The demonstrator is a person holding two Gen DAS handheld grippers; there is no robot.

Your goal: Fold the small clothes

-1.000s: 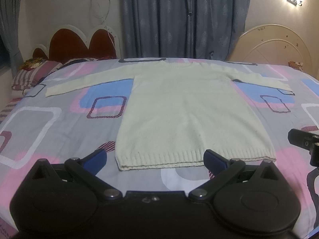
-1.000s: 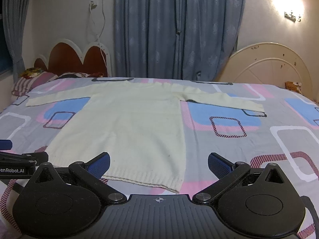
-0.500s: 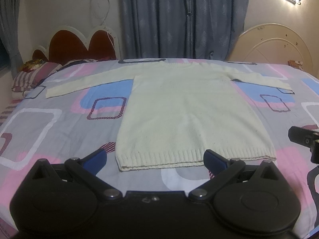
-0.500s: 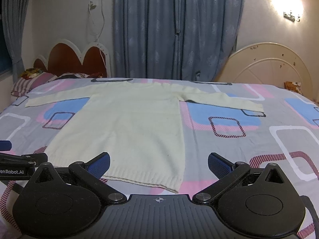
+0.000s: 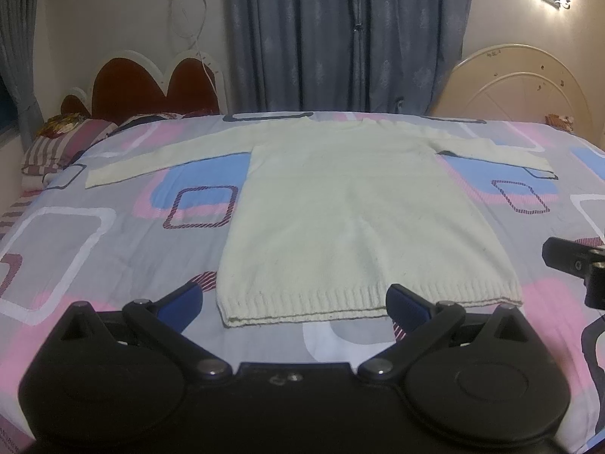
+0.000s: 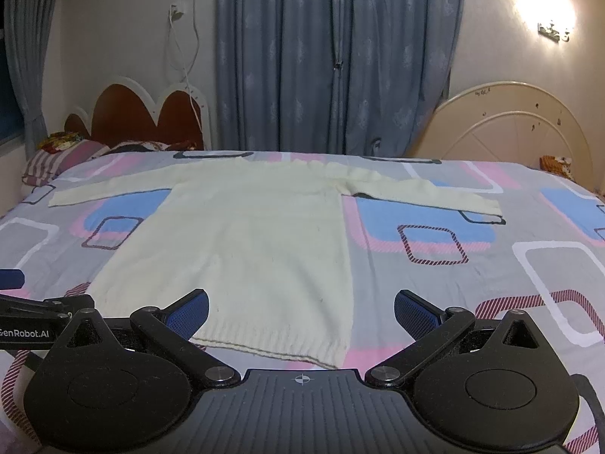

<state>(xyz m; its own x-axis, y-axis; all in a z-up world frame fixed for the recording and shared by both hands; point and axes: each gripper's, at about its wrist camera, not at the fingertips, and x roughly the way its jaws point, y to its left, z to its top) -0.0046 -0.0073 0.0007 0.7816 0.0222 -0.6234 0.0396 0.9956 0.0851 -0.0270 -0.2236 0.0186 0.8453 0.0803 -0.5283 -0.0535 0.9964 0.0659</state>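
Cream sweater (image 5: 355,219), pink-blue-grey geometric bedsheet (image 5: 113,249)

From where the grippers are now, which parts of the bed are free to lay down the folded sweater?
The bedspread right of the sweater, below its right sleeve, lies bare. So does the patch under the left sleeve, left of the body. The pillow crowds the far left corner. Both hand-held grippers, left and right, hover open at the hem.

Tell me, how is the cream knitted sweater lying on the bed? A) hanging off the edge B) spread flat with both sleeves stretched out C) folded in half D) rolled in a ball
B: the cream knitted sweater lies flat on the patterned bedsheet, one sleeve reaching out each way, its ribbed hem nearest the open left claw.
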